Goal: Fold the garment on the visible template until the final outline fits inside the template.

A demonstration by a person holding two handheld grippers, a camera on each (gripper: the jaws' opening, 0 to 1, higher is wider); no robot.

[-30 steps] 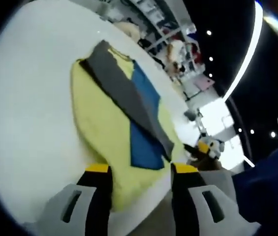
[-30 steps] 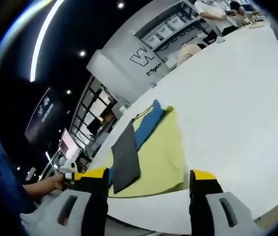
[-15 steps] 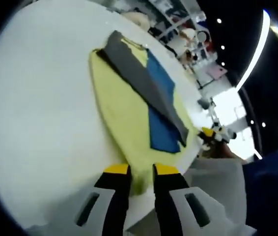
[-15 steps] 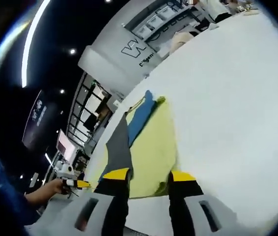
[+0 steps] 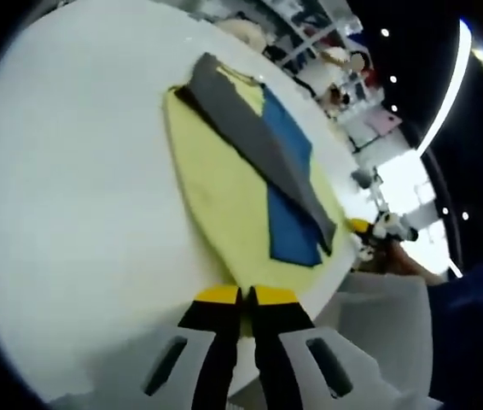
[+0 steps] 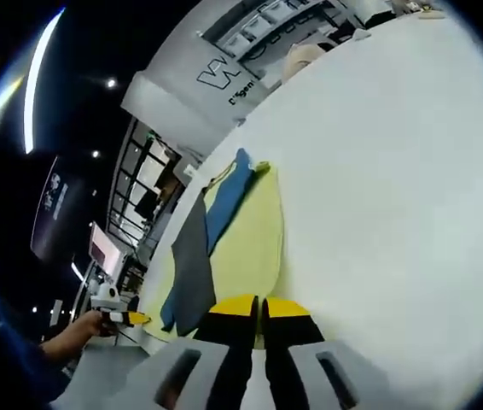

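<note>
the garment (image 5: 224, 192) lies flat on the white counter (image 5: 62, 213), a yellow body with a blue panel (image 5: 291, 192) and a grey strip (image 5: 254, 141) laid diagonally across it. in the left gripper view it runs from about 11 o'clock down to 5 o'clock, its near hem at the counter's edge. in the right gripper view the same garment (image 6: 246, 243) sits at 9 to 10 o'clock of centre, narrowing toward the jaws. no separate template outline can be made out on the counter (it may be hidden under the cloth).

over the last second both pairs of jaws have gone from wide apart to nearly touching, each closing on the near hem of the yellow cloth. that suggests the grasp for a fold is just made: both near corners look pinched, so the hem can be lifted and carried toward the far end. the fold itself is not yet begun.

the left gripper (image 5: 247, 295) has its yellow-tipped jaws clenched with only a sliver between them, and the yellow hem appears caught there. the right gripper (image 6: 253, 306) is likewise clamped, tips together at the hem's other corner, seemingly gripping the cloth.

at 3 to 4 o'clock in the left gripper view, a hand (image 5: 391, 256) shows beyond the counter's edge.
</note>
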